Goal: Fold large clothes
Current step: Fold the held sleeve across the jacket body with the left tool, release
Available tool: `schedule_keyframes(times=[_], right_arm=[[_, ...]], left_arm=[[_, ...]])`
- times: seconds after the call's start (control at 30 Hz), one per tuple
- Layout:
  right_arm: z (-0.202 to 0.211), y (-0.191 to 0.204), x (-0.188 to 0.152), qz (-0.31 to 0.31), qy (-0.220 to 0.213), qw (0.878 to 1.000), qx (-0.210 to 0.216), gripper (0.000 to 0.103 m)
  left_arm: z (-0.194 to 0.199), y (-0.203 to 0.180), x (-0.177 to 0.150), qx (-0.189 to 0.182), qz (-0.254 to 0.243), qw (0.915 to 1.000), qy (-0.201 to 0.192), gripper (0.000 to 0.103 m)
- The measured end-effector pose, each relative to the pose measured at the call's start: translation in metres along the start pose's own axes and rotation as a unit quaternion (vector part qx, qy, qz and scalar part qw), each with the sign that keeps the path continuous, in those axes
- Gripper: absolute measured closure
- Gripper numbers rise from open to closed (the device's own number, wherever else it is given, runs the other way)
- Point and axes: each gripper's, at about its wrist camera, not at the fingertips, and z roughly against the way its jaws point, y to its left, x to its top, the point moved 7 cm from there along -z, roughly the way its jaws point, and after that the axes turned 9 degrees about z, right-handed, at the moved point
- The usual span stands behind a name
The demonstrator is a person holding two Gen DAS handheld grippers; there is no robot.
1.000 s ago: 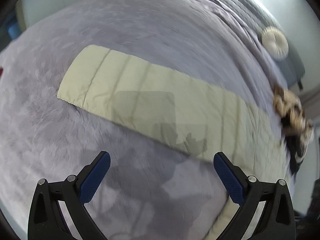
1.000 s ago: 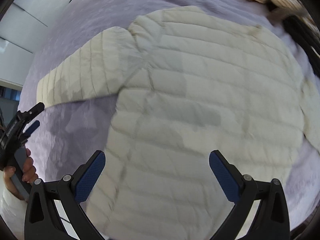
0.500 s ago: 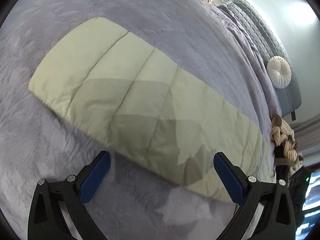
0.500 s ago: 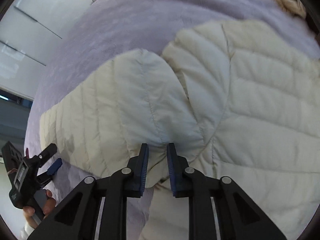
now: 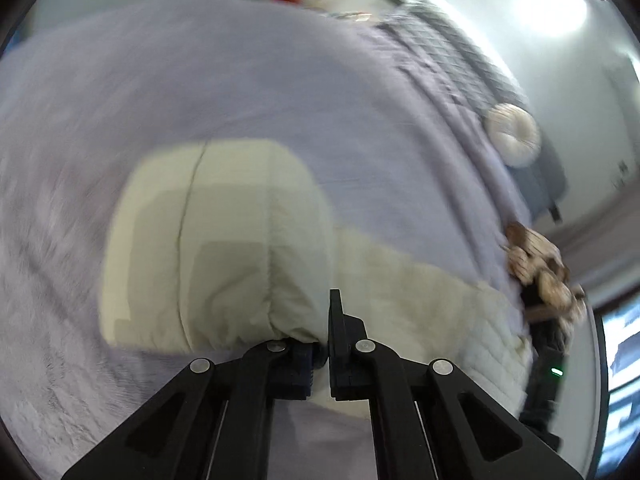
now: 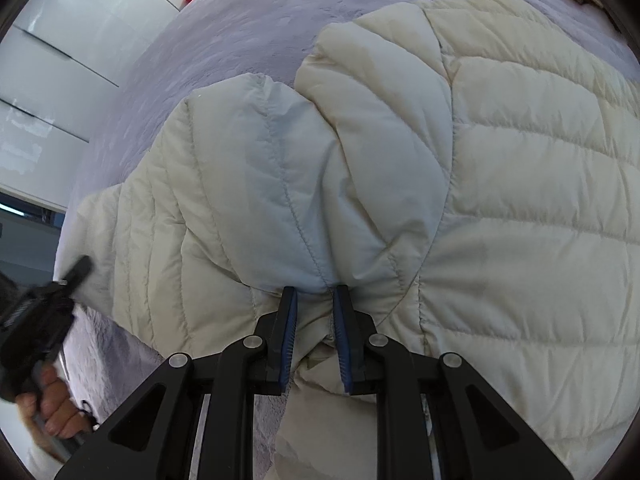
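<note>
A cream quilted puffer jacket [image 6: 500, 200] lies spread on a lilac bed cover [image 6: 248, 28]. My right gripper [image 6: 314, 300] is shut on the jacket where the sleeve meets the body, with fabric bunched between its blue pads. My left gripper [image 5: 322, 328] is shut on the end of the jacket's sleeve [image 5: 212, 248], which is lifted and curled over toward the camera. The left gripper and the hand that holds it also show at the left edge of the right wrist view [image 6: 36, 320]. The left wrist view is blurred by motion.
A round white cushion [image 5: 512, 134] and a grey quilted headboard [image 5: 452, 40] lie at the far right of the bed. A brown and cream knitted item [image 5: 540, 272] sits at the bed's right edge. White wardrobe panels [image 6: 60, 60] stand beyond the bed.
The left gripper came down on the sleeve end, shut on it and lifted it. The right gripper, shut on the jacket half a second ago, has raised the fabric a little.
</note>
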Motion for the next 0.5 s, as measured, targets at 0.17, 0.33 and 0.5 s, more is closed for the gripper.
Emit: schedule_keyframes(times=[0.17,0.33,0.5], right_arm=[[0.007,-0.017,-0.007,-0.011,-0.002,1.0,0.011,0.083],[0.064,-0.043,-0.037,-0.051,-0.018,0.998,0.024,0.083],[0.153,-0.107,-0.082,-0.086,-0.047,0.995,-0.014,0.083]], left_arm=[[0.017,-0.089,-0.009,-0.065,-0.089,0.9939,0.002,0.097],[0.02,-0.161,-0.048,-0.097,-0.163,0.9814,0.026,0.097],[-0.007,-0.222,-0.106,-0.105,-0.229,0.9654,0.066,0.097]])
